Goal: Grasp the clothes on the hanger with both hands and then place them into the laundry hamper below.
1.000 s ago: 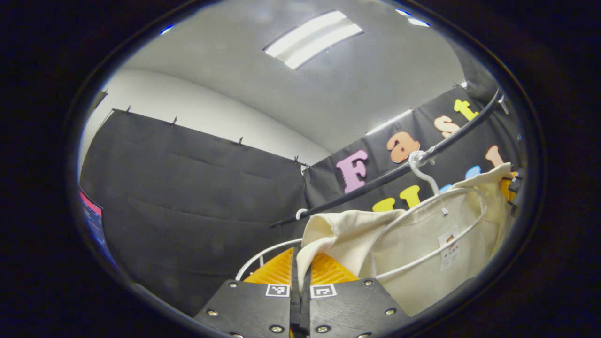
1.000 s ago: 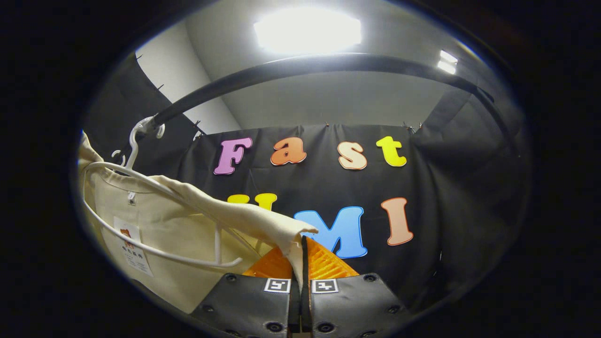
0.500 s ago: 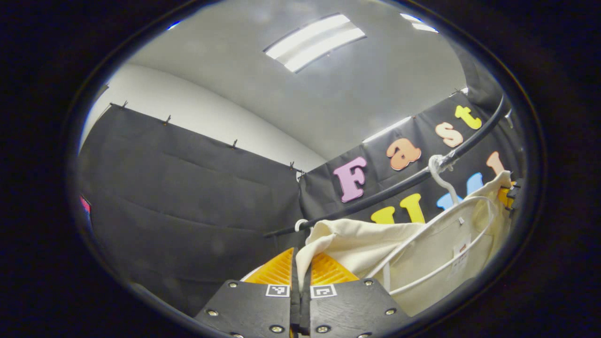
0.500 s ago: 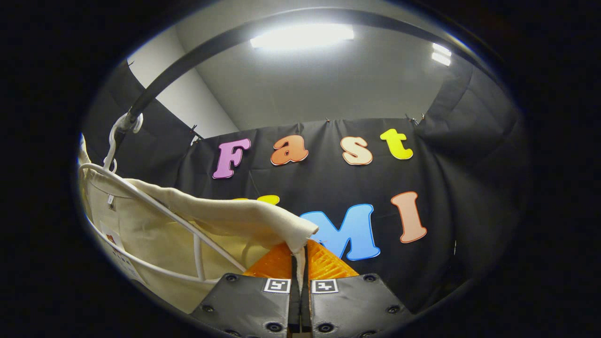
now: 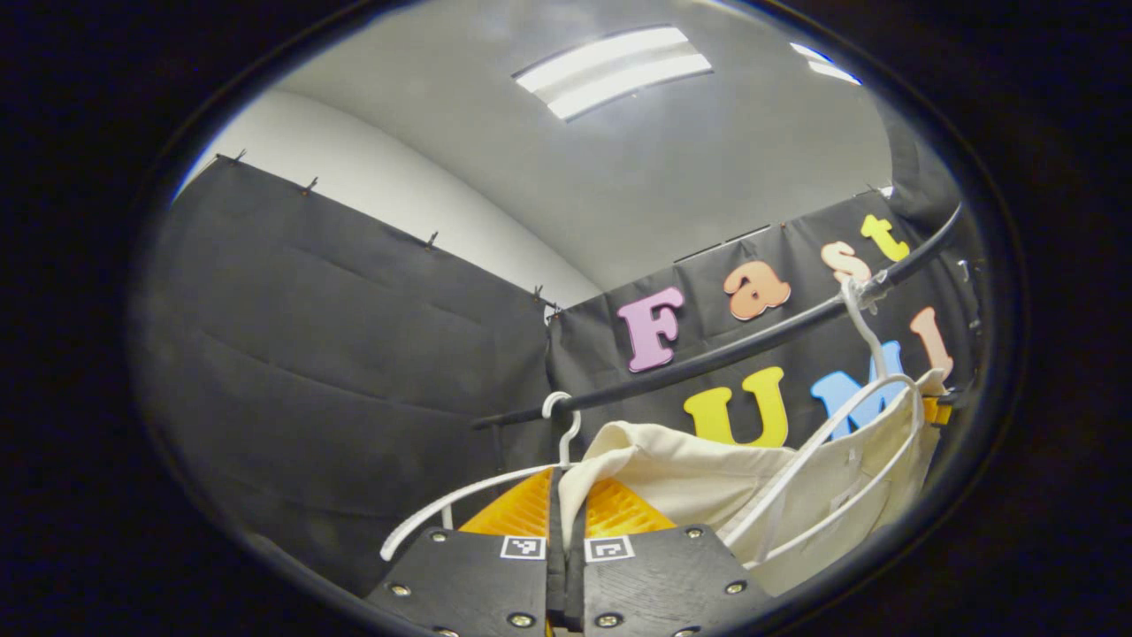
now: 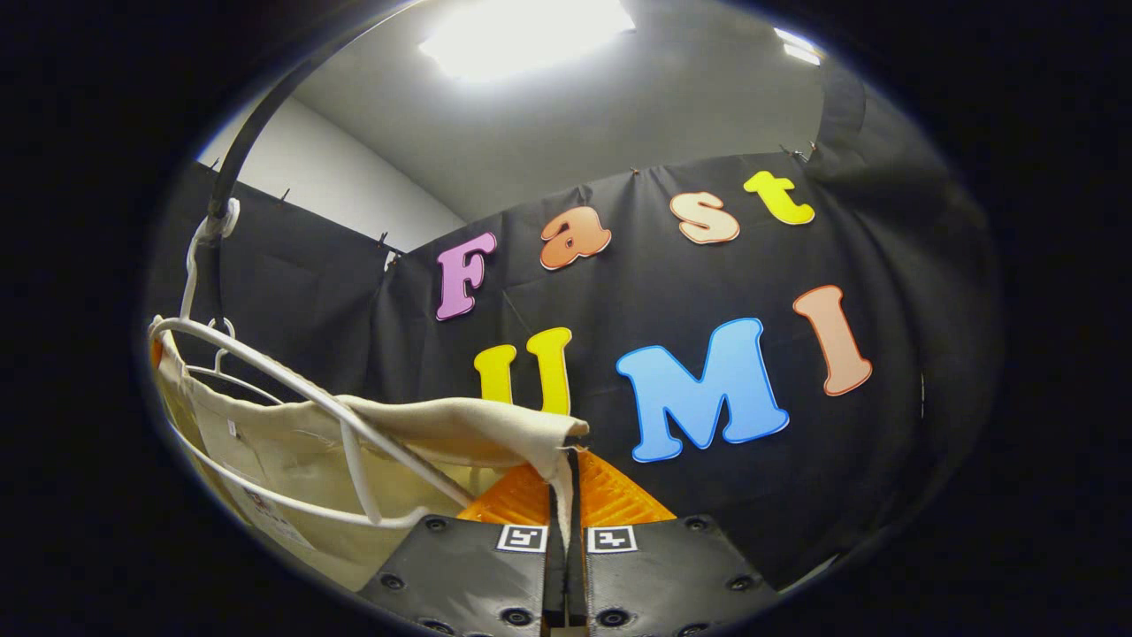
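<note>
A cream garment [image 5: 707,482] hangs on a white hanger [image 5: 862,411] whose hook sits on a black rail [image 5: 707,358]. My left gripper [image 5: 566,504] is shut on one shoulder edge of the garment, the cloth pinched between its fingers. In the right gripper view the same garment [image 6: 265,442] stretches left from my right gripper [image 6: 566,482], which is shut on the other shoulder edge. The white hanger [image 6: 292,394] shows through the neck opening, its hook on the rail [image 6: 232,159] at upper left. The far right gripper shows at the cloth's far corner [image 5: 937,409].
A second white hanger [image 5: 495,491] with nothing on it hangs from the rail just beyond my left gripper. Black cloth walls close the booth at the back and left. Ceiling lights [image 6: 522,31] shine overhead.
Both grippers have moved down and back with the cloth, and the rail has risen in both views. The garment's shoulders are pulled off the hanger's arms. The bare second hanger has come into the left view.
</note>
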Available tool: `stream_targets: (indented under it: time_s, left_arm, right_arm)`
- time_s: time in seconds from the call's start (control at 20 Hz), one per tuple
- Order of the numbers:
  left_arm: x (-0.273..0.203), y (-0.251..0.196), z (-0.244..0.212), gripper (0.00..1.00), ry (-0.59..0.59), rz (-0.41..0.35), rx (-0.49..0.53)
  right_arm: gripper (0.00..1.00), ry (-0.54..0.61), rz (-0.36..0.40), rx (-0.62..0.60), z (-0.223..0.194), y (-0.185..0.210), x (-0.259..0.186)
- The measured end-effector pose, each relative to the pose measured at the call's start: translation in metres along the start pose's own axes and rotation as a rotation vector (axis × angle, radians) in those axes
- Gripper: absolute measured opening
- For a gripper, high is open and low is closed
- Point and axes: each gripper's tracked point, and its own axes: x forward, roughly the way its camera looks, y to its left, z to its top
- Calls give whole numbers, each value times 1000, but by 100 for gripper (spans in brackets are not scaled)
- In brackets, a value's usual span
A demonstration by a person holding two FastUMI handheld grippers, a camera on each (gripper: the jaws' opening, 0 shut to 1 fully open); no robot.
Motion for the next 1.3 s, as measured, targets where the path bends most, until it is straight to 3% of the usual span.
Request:
stream_targets:
  time_s: [0.25,0.5,1.0,1.3]
  left_arm:
    - [-7,0,-27,0,52,-35,-48]
    - [-9,-3,-57,1,101,-42,-22]
    - [-55,0,-88,1,173,-54,-14]
    - [-85,-16,-85,1,191,-123,-52]
  right_arm:
    - [2,94,21,69,-34,-1,2]
    - [2,167,23,55,-68,-4,-2]
    - [2,245,28,-11,-108,0,-64]
    - [2,261,25,-35,-103,15,-118]
